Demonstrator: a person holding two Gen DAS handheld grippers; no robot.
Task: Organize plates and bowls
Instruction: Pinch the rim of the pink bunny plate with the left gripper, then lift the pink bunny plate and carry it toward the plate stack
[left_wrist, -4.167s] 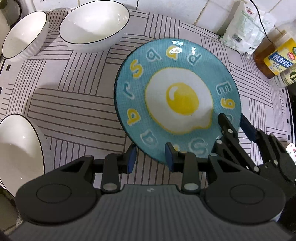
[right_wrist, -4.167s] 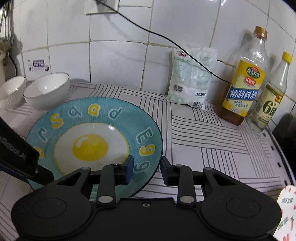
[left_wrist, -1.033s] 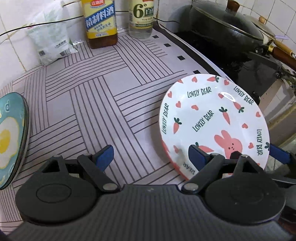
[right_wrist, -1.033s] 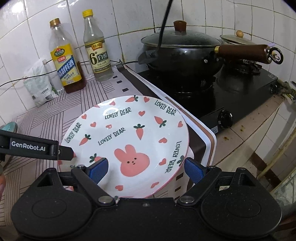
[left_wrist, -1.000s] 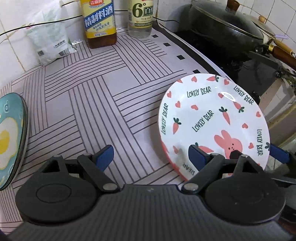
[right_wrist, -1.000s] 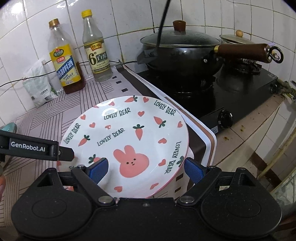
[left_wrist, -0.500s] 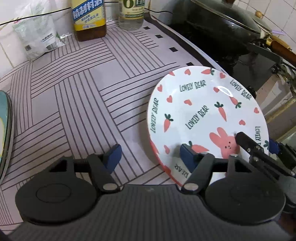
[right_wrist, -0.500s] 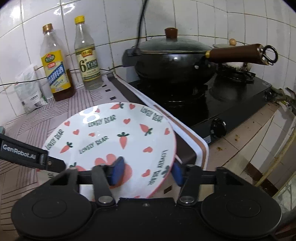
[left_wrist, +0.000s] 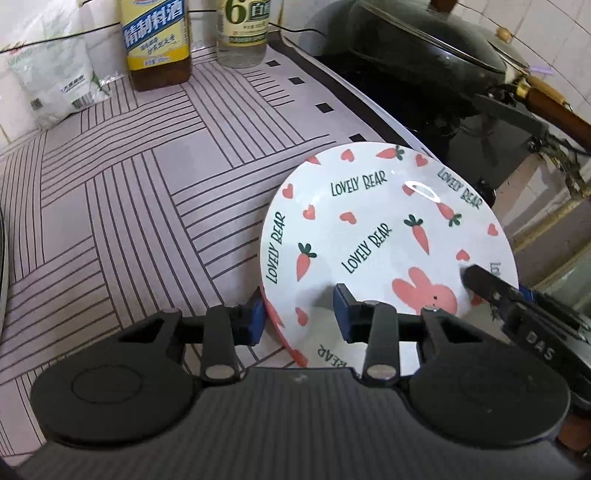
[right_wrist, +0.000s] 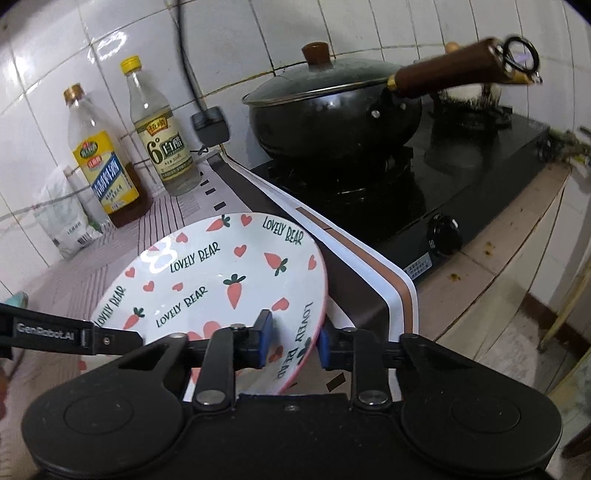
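A white plate (left_wrist: 369, 221) printed with carrots, hearts and a pink rabbit lies at the right end of the striped mat, beside the stove. My left gripper (left_wrist: 299, 314) straddles its near left rim. Its jaws are closing with the rim between them: the outer pad touches the rim's edge, while the inner pad stands over the plate's inside, apart from the rim. My right gripper (right_wrist: 295, 343) straddles the same plate (right_wrist: 221, 280) at its near right rim. Its jaws are closing and both pads sit against the rim. One of the right gripper's fingers (left_wrist: 487, 288) shows over the rabbit.
Two bottles (left_wrist: 159, 40) (left_wrist: 242, 29) and a white bag (left_wrist: 55, 81) stand at the tiled wall. A lidded black wok (right_wrist: 332, 110) with a long handle sits on the stove (right_wrist: 461, 192) right of the plate. The blue egg plate's edge (right_wrist: 18, 299) shows far left. The counter's front edge is close.
Both grippers left the blue egg plate and came to the carrot plate. Over the last second both sets of jaws narrowed around its rim, and the right gripper moved in lower.
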